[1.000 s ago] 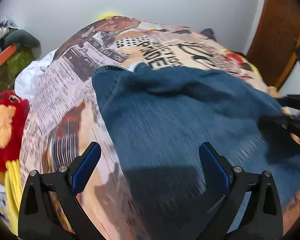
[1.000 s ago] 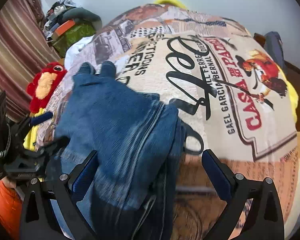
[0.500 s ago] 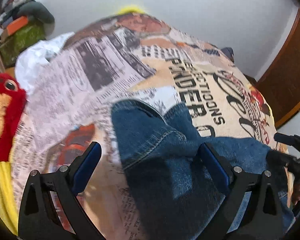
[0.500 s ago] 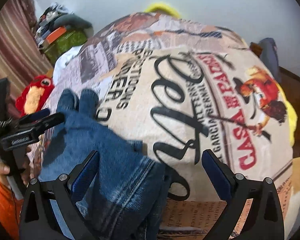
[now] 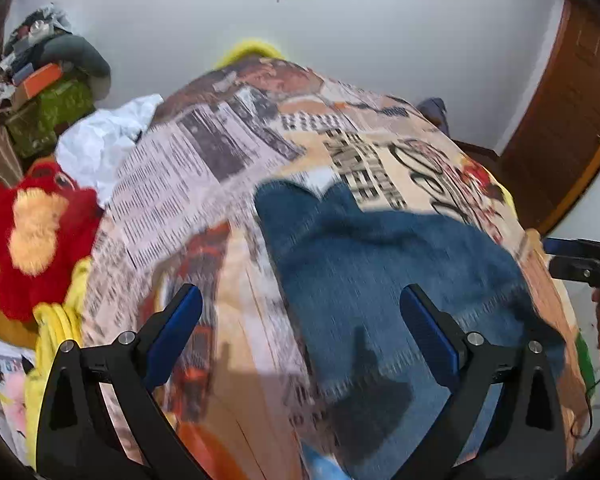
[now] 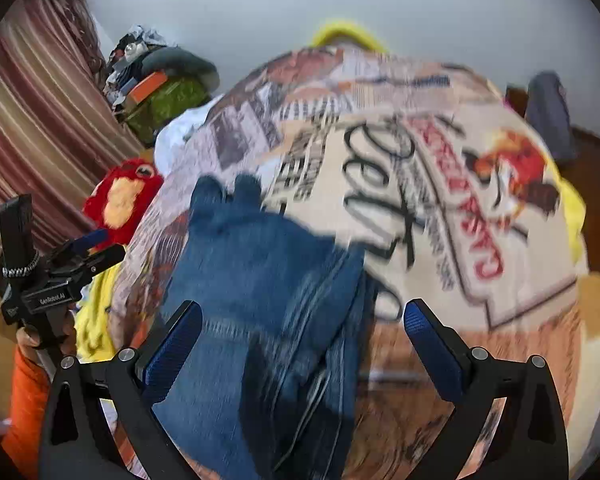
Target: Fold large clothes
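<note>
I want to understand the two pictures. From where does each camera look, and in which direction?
Left wrist: on the left gripper, open, facing the folded blue denim jeans on the printed bedspread; right gripper at the right edge.
Right wrist: on the right gripper, open, above the jeans; left gripper and orange sleeve at left.
Shared: jeans, bedspread, red plush toy.

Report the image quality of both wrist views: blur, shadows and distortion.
Left wrist view: motion blur smears the jeans and the printed bedspread; the left tongs stay sharp, with a dark shadow on the denim below them. Right wrist view: similar smear on jeans and bedspread lettering, right tongs crisp. Both: fisheye bulges the bed, and the corners are black.
</note>
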